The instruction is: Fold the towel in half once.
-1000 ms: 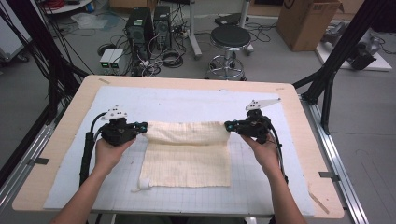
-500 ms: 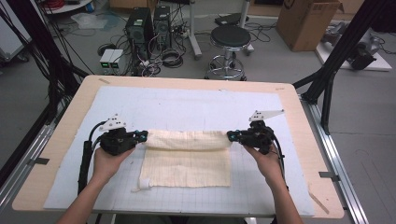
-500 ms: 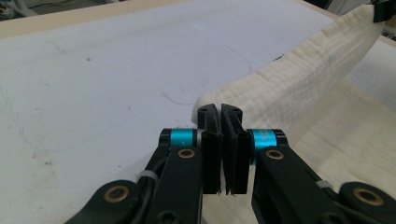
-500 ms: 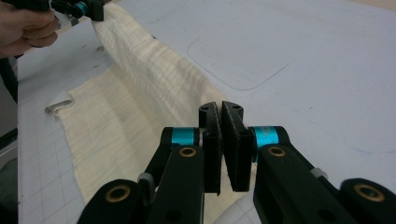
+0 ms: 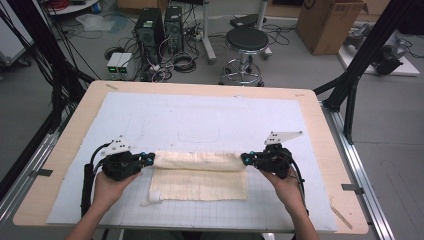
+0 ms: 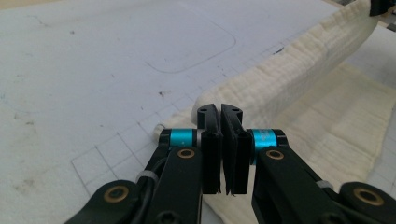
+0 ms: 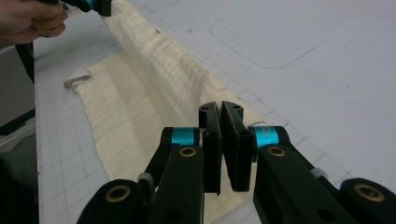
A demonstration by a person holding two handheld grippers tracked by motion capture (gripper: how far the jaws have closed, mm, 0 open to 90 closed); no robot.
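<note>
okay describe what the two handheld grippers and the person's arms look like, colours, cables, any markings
Both the left gripper and the right gripper are black, with two flat black jaws on hinged links fastened by brass-coloured rivets. Bright blue sleeves sit at the jaw bases. Each carries a pale grey three-cornered plate on top and trails a black cable. The person's forearms are bare, with no sleeves or gloves showing.

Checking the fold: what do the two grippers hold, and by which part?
Both hold the cream cloth: left gripper and right gripper each pinch one end of its raised far edge.
</note>
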